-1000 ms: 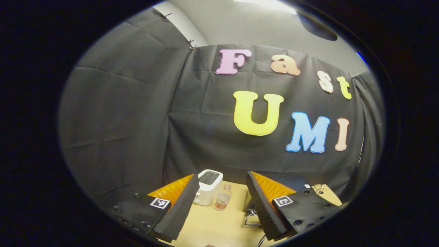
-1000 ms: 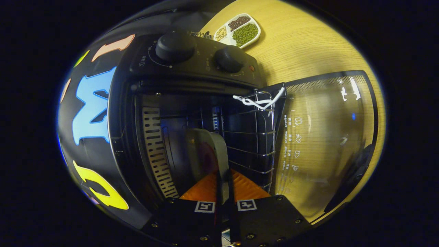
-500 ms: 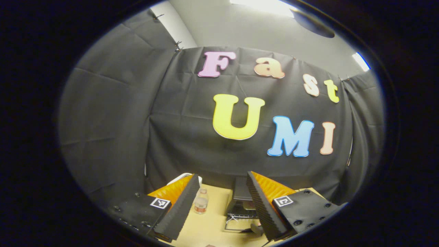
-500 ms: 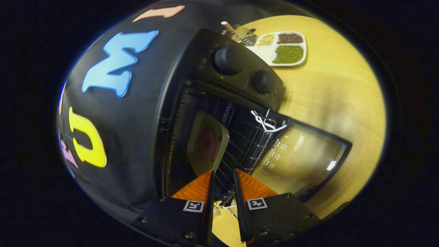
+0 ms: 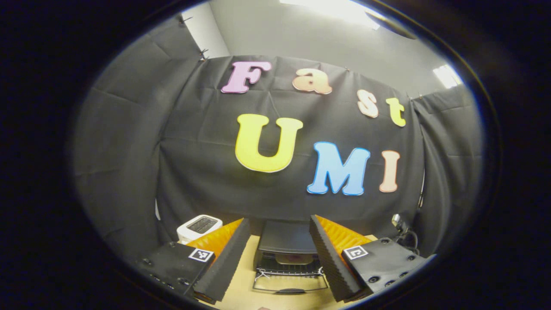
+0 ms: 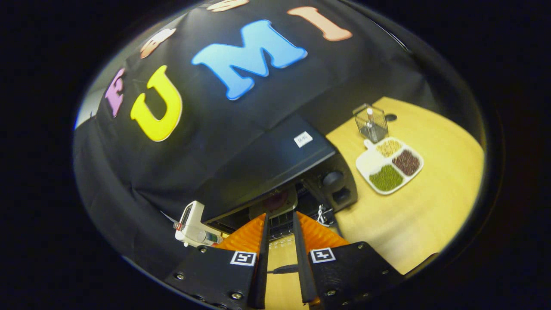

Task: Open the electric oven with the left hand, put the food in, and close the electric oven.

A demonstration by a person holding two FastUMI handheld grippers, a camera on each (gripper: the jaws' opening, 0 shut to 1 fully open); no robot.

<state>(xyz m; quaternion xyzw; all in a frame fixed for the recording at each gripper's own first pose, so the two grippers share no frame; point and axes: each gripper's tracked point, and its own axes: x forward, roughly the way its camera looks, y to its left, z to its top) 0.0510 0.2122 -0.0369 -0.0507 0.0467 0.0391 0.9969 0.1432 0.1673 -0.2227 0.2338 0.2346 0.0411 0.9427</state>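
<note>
The black electric oven (image 5: 286, 237) stands on the table with its glass door (image 5: 290, 282) folded down flat. Inside, on the wire rack, rests a pale plate of food (image 5: 294, 258). My left gripper (image 5: 279, 221) is open wide, well back from the oven, which shows framed between its fingers. In the right gripper view the oven (image 6: 275, 161) is seen from above and in front, the plate (image 6: 275, 202) just inside the mouth. My right gripper (image 6: 279, 215) is a short way outside the oven mouth, open by a narrow gap with nothing between its fingers.
A white toaster (image 5: 199, 224) stands left of the oven, a small bottle (image 6: 199, 234) beside it. Right of the oven lie a white divided dish of beans (image 6: 389, 165) and a wire basket (image 6: 371, 122) on the wooden table (image 6: 426, 211).
My right gripper let go of the plate inside the oven and drew back out and upward. The left gripper swung until the oven came between its fingers.
</note>
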